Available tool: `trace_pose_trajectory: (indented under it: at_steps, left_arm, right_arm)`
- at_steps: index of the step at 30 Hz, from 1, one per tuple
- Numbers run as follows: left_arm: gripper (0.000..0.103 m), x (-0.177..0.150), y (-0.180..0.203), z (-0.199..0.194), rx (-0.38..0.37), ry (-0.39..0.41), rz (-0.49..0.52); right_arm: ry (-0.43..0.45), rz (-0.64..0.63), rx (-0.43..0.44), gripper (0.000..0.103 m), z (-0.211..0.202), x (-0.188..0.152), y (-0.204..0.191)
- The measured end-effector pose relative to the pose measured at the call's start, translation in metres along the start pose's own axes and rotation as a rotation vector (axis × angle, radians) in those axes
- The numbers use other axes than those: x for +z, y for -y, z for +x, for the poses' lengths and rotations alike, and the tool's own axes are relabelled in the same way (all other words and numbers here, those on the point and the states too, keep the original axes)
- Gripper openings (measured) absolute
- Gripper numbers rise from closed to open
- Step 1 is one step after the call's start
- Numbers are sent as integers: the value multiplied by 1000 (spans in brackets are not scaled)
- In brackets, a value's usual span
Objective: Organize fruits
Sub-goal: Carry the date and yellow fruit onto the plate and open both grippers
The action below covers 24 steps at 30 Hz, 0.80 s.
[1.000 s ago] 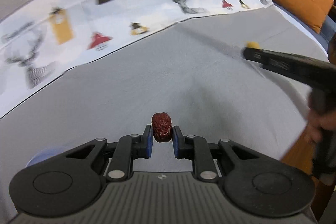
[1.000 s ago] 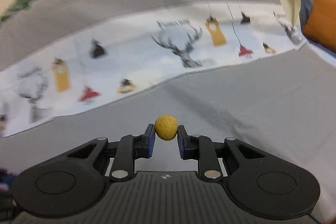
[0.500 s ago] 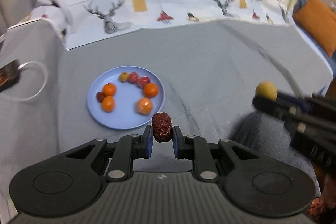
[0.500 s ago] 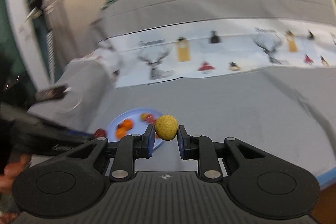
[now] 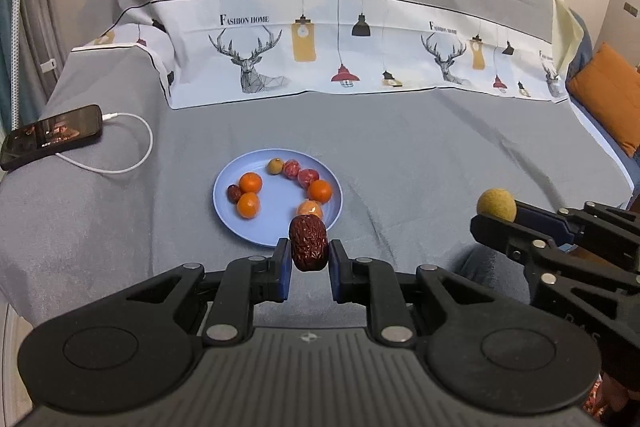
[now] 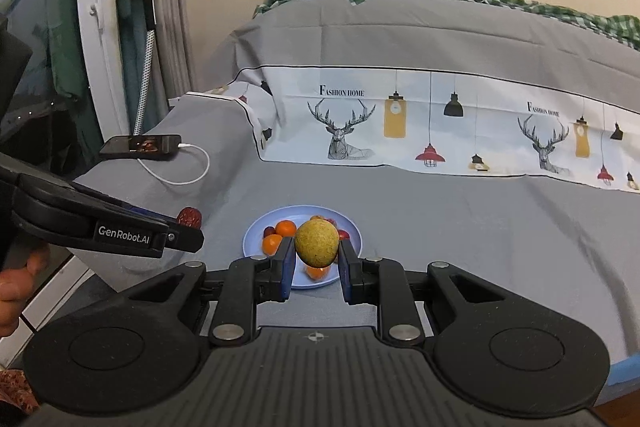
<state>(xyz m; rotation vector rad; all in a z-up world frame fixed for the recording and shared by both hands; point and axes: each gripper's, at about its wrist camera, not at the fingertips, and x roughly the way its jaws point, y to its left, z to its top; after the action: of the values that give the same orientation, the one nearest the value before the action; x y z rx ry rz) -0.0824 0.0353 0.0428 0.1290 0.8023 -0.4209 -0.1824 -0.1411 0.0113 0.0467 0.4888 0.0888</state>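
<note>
My left gripper (image 5: pixel 309 259) is shut on a wrinkled red date (image 5: pixel 308 242), held in the air just in front of a blue plate (image 5: pixel 228 199) on the grey bed cover. The plate holds several small oranges (image 5: pixel 250 182), red fruits (image 5: pixel 308 177), a yellowish fruit (image 5: pixel 275 166) and a date (image 5: pixel 234 193). My right gripper (image 6: pixel 316 259) is shut on a round yellow fruit (image 6: pixel 317 243), above the near side of the plate (image 6: pixel 256 233). In the left wrist view the right gripper (image 5: pixel 500 223) sits to the right of the plate with the yellow fruit (image 5: pixel 496 204).
A phone (image 5: pixel 52 135) with a white charging cable (image 5: pixel 132 163) lies on the bed to the left of the plate. A printed white band (image 5: pixel 360 59) crosses the bed behind. An orange cushion (image 5: pixel 608 103) lies at far right. The bed's front edge is just below both grippers.
Both grippers swung left and steadied, so the plate has come into view ahead. Each still holds its fruit.
</note>
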Motion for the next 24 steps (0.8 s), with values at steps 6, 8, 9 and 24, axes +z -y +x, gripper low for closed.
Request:
trace_pose_trajectory:
  at_steps: [6,8,9,24]
  left_arm:
    - [21,0,-2,1,4,-5,-10]
    - [21,1,-5,3,4,-15,-21]
    - [21,1,-6,4,4,-19,-29]
    - [21,13,-25,35,38,-81,-76]
  right_arm:
    - [-11,10,-3,24,4,0,1]
    - [-13,9,1,24,6,-2,3]
    - [-15,9,2,24,6,-2,3]
    - [-70,3,9,24,34,-1,6]
